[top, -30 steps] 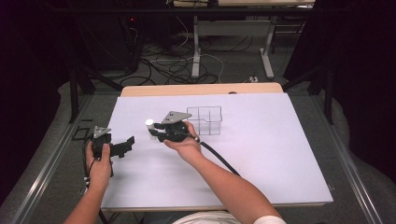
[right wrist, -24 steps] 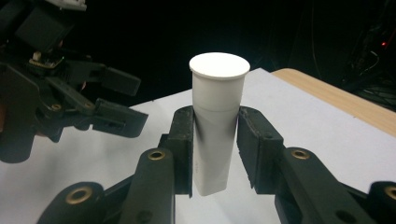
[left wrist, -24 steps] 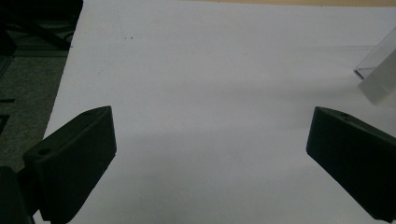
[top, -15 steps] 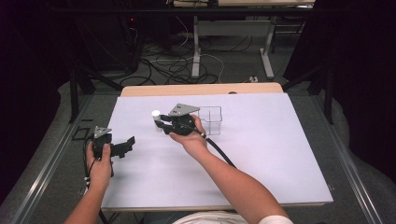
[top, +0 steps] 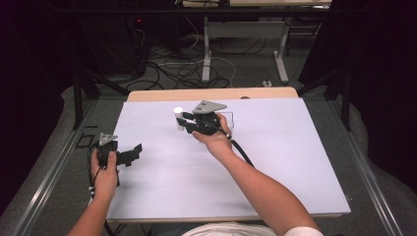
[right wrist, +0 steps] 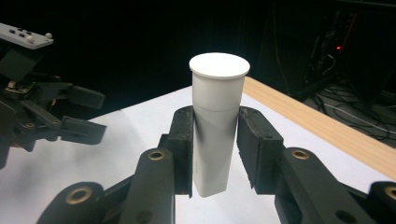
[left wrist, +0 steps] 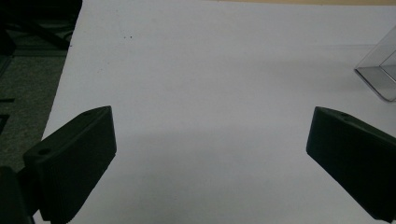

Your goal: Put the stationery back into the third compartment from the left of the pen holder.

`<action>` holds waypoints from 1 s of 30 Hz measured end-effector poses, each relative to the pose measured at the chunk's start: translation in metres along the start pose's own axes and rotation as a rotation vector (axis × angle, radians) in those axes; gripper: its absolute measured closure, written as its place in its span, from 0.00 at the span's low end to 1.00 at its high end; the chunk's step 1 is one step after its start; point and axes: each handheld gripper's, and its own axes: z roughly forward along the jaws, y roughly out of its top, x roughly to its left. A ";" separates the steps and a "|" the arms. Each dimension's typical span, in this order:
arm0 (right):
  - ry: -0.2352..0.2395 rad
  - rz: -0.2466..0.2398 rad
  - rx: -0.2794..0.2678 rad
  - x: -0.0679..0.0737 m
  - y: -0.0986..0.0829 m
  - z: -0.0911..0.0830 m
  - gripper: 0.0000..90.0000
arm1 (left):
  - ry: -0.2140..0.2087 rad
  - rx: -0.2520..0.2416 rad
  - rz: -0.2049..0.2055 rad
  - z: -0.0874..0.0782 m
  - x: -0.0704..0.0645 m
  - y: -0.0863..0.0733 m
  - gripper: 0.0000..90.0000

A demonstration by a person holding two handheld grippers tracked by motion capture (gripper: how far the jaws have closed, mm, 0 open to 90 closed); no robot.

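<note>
Over at about eight o'clock on the white sheet (top: 275,167), near its left edge, the left gripper (top: 132,153) sits low in the person's left hand (top: 104,176), its jaws spread wide apart with nothing between them. From the left gripper view only bare white surface lies between the two black jaws, and a corner of a clear plastic box (left wrist: 379,74) shows at two o'clock.

Moving right, toward eleven o'clock of the sheet's middle, a white tube (top: 178,118) with a flat round cap stands roughly upright, held off to the left of the right gripper (top: 184,123). The right gripper view shows both jaws pressed against the tube's (right wrist: 215,126) lower body, one on each side, with the cap well above the pads (right wrist: 184,144). The tube's bottom end hangs clear of the sheet in that view.

Farther right, the right hand (top: 212,137) wraps the gripper body, a grey three-cornered plate on top and a black cable trailing toward five o'clock. Just behind the hand, the clear box (top: 229,119) rests on the sheet near the wooden table edge (top: 211,93).
</note>
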 end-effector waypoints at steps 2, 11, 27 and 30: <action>-0.014 0.005 -0.002 -0.006 0.000 -0.006 0.75 | 0.000 0.003 0.002 0.000 0.000 0.000 0.02; -0.071 0.020 -0.021 -0.027 0.000 -0.024 0.75 | 0.001 0.002 -0.008 0.000 0.000 0.000 0.02; -0.135 0.030 -0.031 -0.052 0.000 -0.056 0.75 | 0.002 0.006 -0.007 0.001 0.000 -0.001 0.02; -0.152 0.029 -0.036 -0.057 0.000 -0.064 0.75 | 0.002 0.004 -0.004 0.001 0.000 0.000 0.02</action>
